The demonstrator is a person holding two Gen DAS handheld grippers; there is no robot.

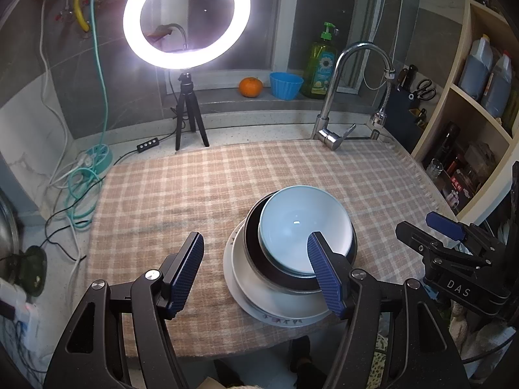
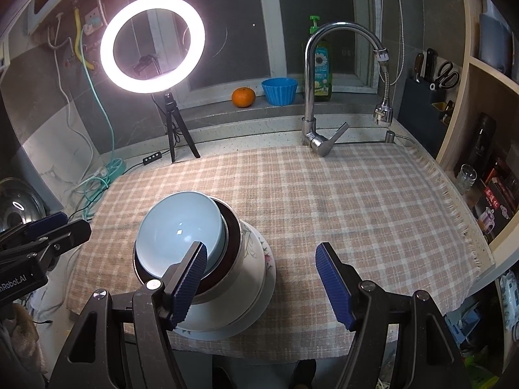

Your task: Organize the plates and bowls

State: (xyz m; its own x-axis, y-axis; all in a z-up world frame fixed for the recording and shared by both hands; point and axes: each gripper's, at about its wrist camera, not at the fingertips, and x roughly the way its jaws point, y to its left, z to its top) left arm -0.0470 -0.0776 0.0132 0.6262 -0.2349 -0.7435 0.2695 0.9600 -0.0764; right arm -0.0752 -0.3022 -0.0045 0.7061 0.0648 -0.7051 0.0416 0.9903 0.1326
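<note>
The left hand-held gripper (image 1: pixel 256 274) is hanging above the near edge of the desk (image 1: pixel 155 194) with its jaws standing wide apart and nothing between them but checked cloth. Its right finger (image 1: pixel 326 275) is covering the near right rim of the stack, so whether it is touching the crockery cannot be told from this view. The right hand-held gripper (image 2: pixel 262 280) is likewise gaping wide and holding nothing; its left finger (image 2: pixel 189 283) is hiding part of the stack's near side.

The stack is sitting on the cloth near the front edge of the desk, between the two grippers. A pale blue bowl (image 1: pixel 303 227) is lying tilted inside a dark bowl (image 1: pixel 256 256) with a metallic rim. In the right wrist view that dark bowl is nesting in a white floral bowl (image 2: pixel 249 259), which is standing on a white plate (image 1: pixel 275 304). From the left wrist view the floral bowl is hard to tell apart from the plate. The plate's printed pattern is too small to read.

Behind the cloth a ring light (image 1: pixel 186 16) is glaring, washing out its own surface, and a faucet (image 1: pixel 343 97) is rising at the back edge. The shelf (image 1: pixel 473 103) at the right is cut off by the frame.
</note>
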